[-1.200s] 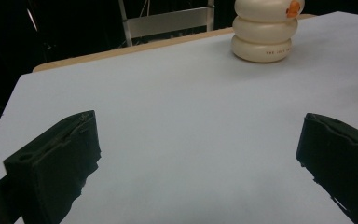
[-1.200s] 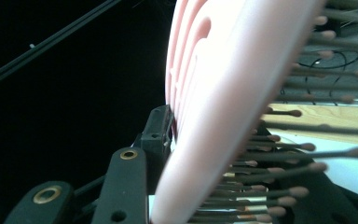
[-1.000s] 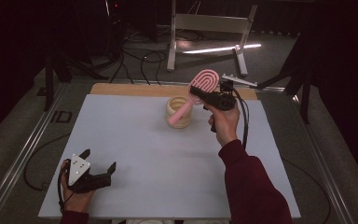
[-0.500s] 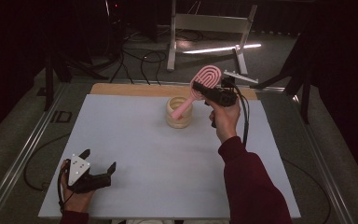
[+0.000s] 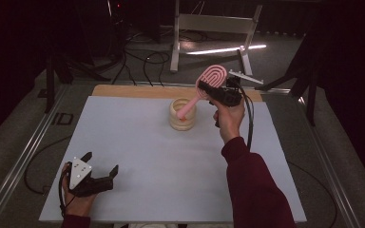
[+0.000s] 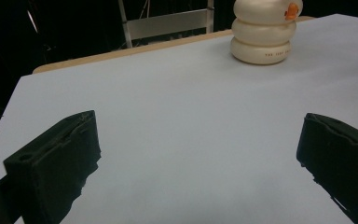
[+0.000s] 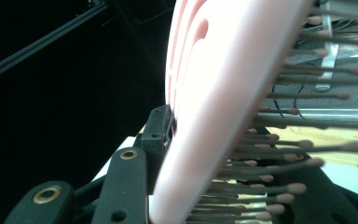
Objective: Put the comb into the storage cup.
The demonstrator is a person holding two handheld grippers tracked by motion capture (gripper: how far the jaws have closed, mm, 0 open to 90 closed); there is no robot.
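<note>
In the right gripper view the pink hairbrush sits so close to the lens that its head is blurred and runs off the top edge; the handle is out of frame, and the bristles hide the jaw on that side. In the high view the lower end of the brush handle is hidden inside the cream holder, so whether it touches the bottom cannot be told. In the left gripper view the holder is cut off at the top edge, and the small lettering on its lowest ring is too small to read. The orange bit at its rim is too partial to identify. The person's left hand is cut by the bottom edge.
</note>
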